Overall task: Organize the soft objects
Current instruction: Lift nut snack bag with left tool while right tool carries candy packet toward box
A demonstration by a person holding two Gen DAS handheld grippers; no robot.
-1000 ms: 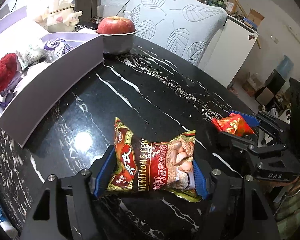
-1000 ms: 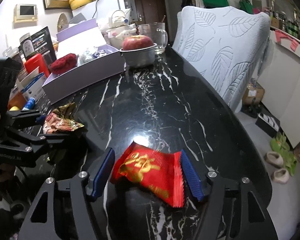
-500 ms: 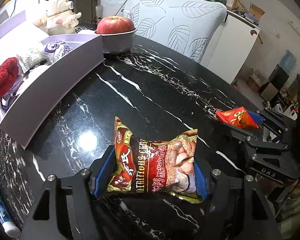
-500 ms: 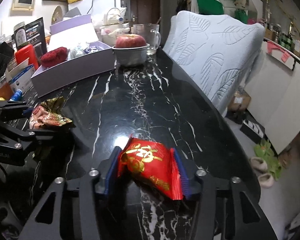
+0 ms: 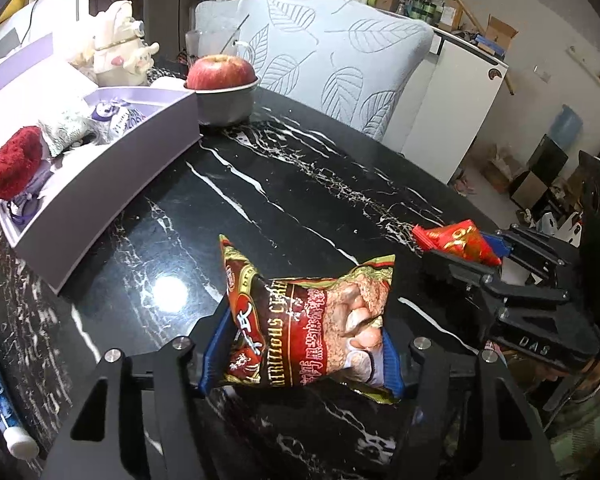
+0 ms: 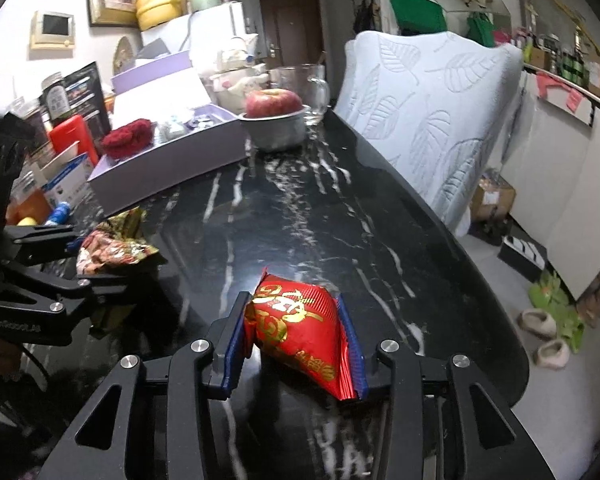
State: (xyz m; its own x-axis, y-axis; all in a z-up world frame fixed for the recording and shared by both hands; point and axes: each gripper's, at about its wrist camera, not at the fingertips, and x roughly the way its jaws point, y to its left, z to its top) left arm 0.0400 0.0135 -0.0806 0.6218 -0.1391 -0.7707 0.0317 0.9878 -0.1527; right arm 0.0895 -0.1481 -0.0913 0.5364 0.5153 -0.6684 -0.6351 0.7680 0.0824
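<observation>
Both packets have come up off the marble since a second ago: the red packet (image 6: 300,332), which lay flat between widely parted blue pads, is now squeezed into a wedge and pinched by the right gripper (image 6: 296,340), its jaws drawn in tight against the foil. The cereal packet (image 5: 306,320) is likewise clamped in the left gripper (image 5: 300,354), puffed up and tilted, its lower corner hanging just over the black marble table (image 5: 300,184) — whether it clears the surface fully I cannot tell.

That matters for the job: both grasps look settled, so the picking step seems done and the carry is next. The likely destination is the lavender box (image 5: 112,172), well apart up the table on the left, already holding a red knitted thing (image 5: 14,162) and some white pouches (image 5: 66,128). Just beyond its far corner stands a metal bowl (image 5: 228,100) with an apple (image 5: 221,72) — worth steering round. Foil is slippery and the packets are air-filled, so a hard squeeze could pop one, a light one let it slide.
</observation>
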